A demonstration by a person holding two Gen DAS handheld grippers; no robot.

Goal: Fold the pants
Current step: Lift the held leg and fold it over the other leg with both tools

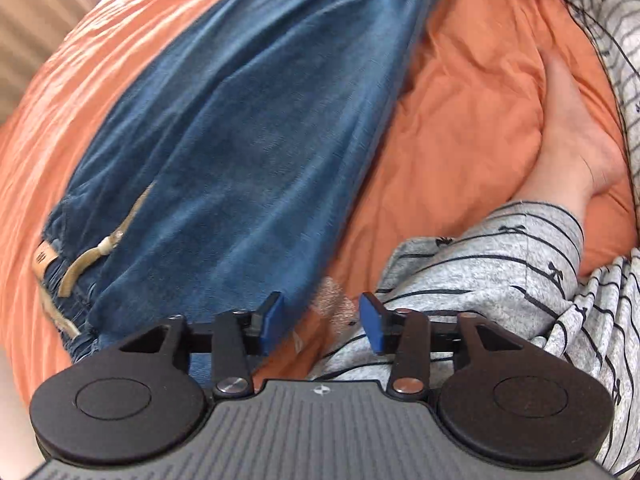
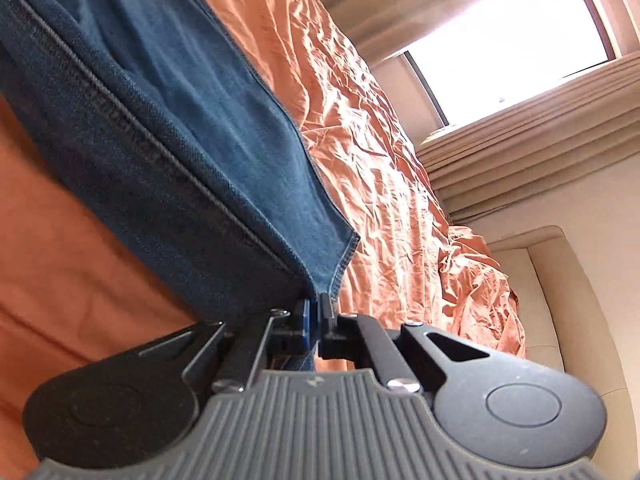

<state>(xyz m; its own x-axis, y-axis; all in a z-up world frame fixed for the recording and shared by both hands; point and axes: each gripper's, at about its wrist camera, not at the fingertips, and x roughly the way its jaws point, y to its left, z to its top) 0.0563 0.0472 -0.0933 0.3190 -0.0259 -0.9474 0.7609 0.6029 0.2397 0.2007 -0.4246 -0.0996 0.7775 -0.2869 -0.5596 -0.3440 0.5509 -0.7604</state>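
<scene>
Blue denim pants [image 1: 248,152] lie stretched across an orange bedsheet [image 1: 460,128], their elastic waistband with a beige drawstring [image 1: 84,264] at the lower left of the left wrist view. My left gripper [image 1: 322,320] hangs open just above the sheet at the pants' edge, with nothing between its blue pads [image 1: 274,316]. In the right wrist view, my right gripper [image 2: 316,316] is shut on the hem corner of a pant leg [image 2: 192,152], which is lifted off the sheet [image 2: 380,168].
A person's bare foot [image 1: 572,148] and a leg in grey striped trousers [image 1: 488,272] rest on the sheet right of the left gripper. A bright window [image 2: 508,48] with beige curtains [image 2: 532,136] and a padded headboard [image 2: 560,300] stand beyond the bed.
</scene>
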